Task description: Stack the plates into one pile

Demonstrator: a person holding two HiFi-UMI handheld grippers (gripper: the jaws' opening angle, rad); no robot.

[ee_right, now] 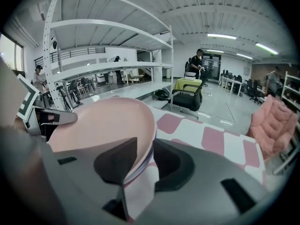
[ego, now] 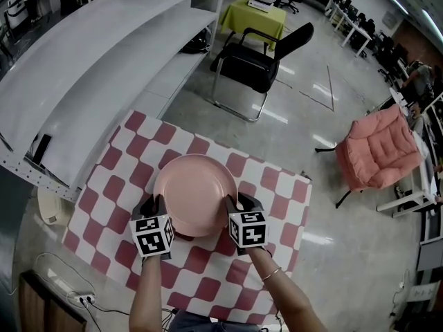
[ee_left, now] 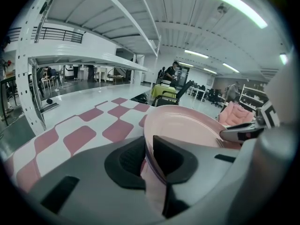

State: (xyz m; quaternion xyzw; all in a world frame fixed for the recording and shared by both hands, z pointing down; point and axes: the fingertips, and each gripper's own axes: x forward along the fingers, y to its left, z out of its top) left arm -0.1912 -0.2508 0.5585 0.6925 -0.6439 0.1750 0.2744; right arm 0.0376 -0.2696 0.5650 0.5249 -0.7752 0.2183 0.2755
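Head view: a round, glossy pink plate sits over the red-and-white checked worktop, with the left tool and right tool at opposite edges.
Left gripper view: matte dark jaws clamp its thin rim.
Right gripper view: jaws pinch the other rim, which shows a darker underside line.

Cannot count what lies under the plate: just a thin dark line below its rim in the gripper views. Hidden under the left gripper and the right gripper in the head view: both side rims. Cut off at the bottom edge there: forearms. Too small to make out: people far back.
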